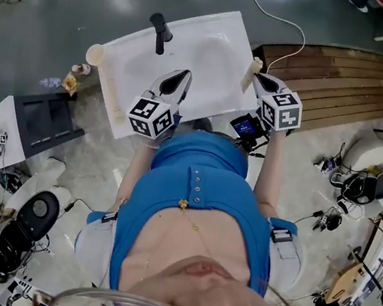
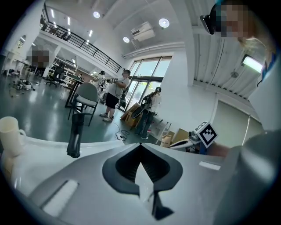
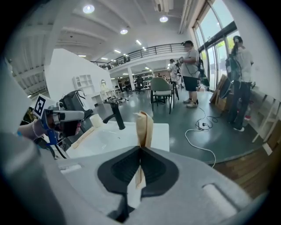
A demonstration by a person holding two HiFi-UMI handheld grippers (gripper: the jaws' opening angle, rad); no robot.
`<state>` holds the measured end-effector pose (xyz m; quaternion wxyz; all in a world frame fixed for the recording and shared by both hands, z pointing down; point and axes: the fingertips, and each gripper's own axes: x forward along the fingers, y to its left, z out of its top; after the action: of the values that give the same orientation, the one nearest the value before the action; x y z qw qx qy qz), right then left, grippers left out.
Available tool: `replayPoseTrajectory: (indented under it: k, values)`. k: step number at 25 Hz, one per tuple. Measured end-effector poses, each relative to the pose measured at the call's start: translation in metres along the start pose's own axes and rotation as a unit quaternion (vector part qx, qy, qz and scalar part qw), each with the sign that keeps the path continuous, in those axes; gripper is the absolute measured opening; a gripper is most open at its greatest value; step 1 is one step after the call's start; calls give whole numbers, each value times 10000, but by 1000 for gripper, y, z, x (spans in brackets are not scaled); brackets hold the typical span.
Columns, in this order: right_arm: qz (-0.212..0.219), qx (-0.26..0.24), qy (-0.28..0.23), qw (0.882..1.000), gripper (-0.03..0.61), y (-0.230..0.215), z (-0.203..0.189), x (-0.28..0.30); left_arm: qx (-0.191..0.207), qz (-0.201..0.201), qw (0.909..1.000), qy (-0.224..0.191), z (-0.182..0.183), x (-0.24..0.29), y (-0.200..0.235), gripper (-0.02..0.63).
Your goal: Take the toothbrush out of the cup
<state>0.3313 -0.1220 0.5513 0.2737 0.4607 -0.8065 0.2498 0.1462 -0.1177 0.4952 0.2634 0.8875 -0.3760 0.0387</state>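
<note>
R hand-held gripper point(image 3: 140, 151) clamps toothbrush point(image 3: 144, 125).

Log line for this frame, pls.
left tool shut, empty | right tool shut on toothbrush, near sink right edge | cup at sink's left corner, toothbrush out

The right gripper's point(image 3: 140, 150) fingers point(image 3: 159, 169) are hiding the toothbrush's point(image 3: 144, 125) lower end; the left gripper view's edge is cutting off the cup point(image 2: 9, 132).

white sink point(image 1: 209, 49), black tap point(image 1: 159, 31), cream cup point(image 1: 95, 54), tan toothbrush point(image 3: 144, 126)
</note>
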Motion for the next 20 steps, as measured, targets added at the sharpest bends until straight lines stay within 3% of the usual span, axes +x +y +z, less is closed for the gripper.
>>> replayPoseTrajectory:
  k: [9, 20]
  values:
    - [-59, -340, 863, 9957, 3, -20, -24, 10, -96, 168, 9998, -5, -7, 2, -1, 2]
    - [8, -536, 817, 9952, 3, -29, -17, 48, -259, 612, 9976, -204, -4, -17, 16, 2]
